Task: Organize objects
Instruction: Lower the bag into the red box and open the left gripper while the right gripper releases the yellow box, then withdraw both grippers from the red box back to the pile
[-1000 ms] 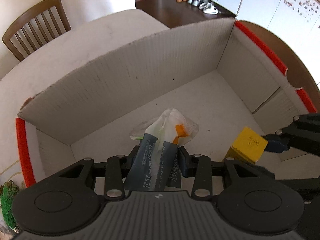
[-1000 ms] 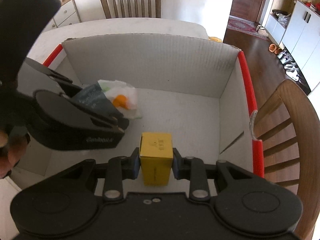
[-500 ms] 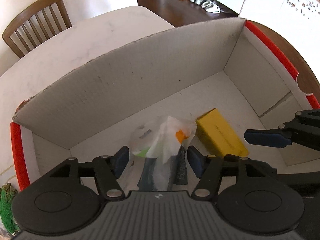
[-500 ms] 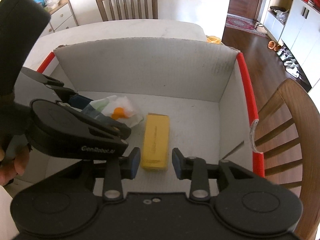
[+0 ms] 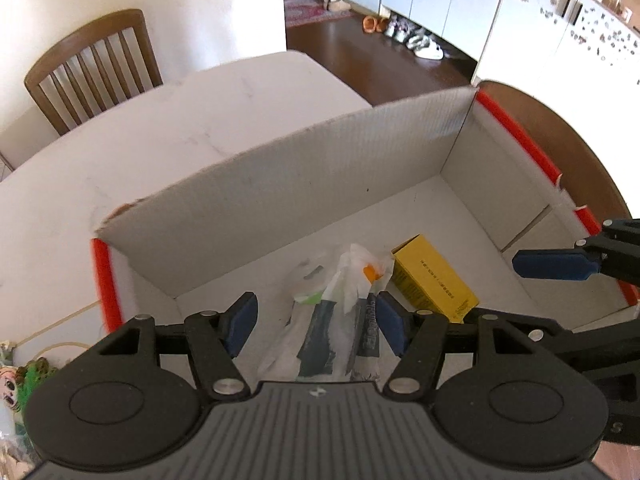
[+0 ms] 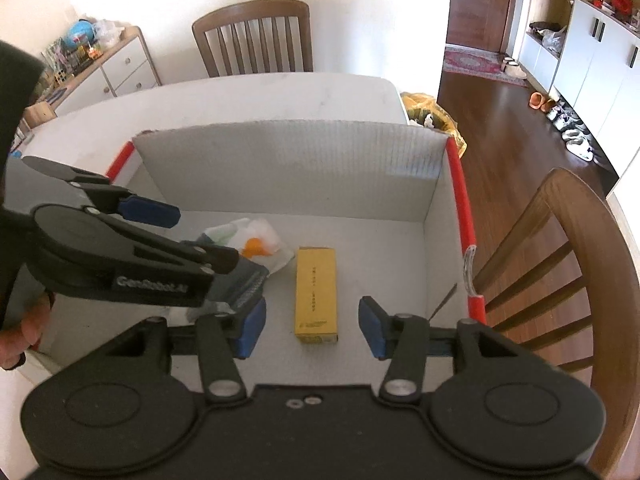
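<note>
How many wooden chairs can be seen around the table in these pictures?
2. One chair stands at the far side of the table, behind the cardboard box. The other chair is beside the box's right wall. More may be out of view.

One cardboard box (image 6: 288, 168) on the surface (image 6: 240, 96), holding two things: one yellow carton (image 6: 316, 292) at 6 o'clock of the box floor and one plastic-wrapped packet (image 6: 256, 240) just beside it at 9 o'clock. Two hand-held grippers: left hand-held gripper (image 5: 316, 320) and right hand-held gripper (image 6: 312, 328). Two wooden chairs, one chair (image 6: 256, 36) at 12 o'clock beyond the surface, another chair (image 6: 560, 264) at 3 o'clock; one drawer cabinet (image 6: 120, 68) at 10 o'clock.
</note>
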`<state>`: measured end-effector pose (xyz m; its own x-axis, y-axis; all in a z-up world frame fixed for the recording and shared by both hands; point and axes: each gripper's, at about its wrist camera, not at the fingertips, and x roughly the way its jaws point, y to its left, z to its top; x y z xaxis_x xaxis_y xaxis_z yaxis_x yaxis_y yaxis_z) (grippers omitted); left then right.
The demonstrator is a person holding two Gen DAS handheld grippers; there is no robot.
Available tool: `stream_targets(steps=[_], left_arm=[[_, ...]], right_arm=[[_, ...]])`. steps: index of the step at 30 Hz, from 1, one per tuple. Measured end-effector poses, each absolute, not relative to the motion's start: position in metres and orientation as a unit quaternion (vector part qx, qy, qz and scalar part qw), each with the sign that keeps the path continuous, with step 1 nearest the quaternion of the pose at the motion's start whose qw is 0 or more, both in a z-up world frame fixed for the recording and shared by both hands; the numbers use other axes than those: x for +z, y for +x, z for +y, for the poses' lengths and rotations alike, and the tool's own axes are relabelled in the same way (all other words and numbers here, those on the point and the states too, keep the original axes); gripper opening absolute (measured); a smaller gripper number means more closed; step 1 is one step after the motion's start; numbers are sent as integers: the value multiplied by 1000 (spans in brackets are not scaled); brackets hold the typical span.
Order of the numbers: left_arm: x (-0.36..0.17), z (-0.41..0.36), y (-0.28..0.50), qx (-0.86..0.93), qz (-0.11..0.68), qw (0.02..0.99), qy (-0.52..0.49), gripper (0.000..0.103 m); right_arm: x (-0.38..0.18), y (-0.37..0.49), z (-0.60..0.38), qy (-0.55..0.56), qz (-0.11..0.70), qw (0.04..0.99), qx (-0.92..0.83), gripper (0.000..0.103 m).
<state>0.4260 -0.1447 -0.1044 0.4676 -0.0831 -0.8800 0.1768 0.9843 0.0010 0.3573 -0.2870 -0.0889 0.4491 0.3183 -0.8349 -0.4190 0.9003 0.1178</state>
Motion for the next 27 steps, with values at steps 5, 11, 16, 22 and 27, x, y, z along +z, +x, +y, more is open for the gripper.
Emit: stream_targets(steps=[5, 11, 16, 22, 27], left_arm=[[-85, -138, 409, -82, 488, 868, 39, 64], [-60, -125, 382, -89, 460, 883, 31, 64], [-44, -115, 355, -92, 440, 893, 29, 65], [-31, -96, 326, -93, 418, 903, 16, 69], [-22, -78, 302, -86, 400, 912, 10, 75]], right_arm=[[-70, 343, -286, -48, 463, 856, 224, 54], [-51, 330, -284, -45, 444, 864, 235, 64], [-41, 318, -280, -35, 433, 869, 238, 70], [-31, 299, -271, -30, 419, 874, 245, 81], [-25, 280, -262, -18, 406, 881, 245, 89]])
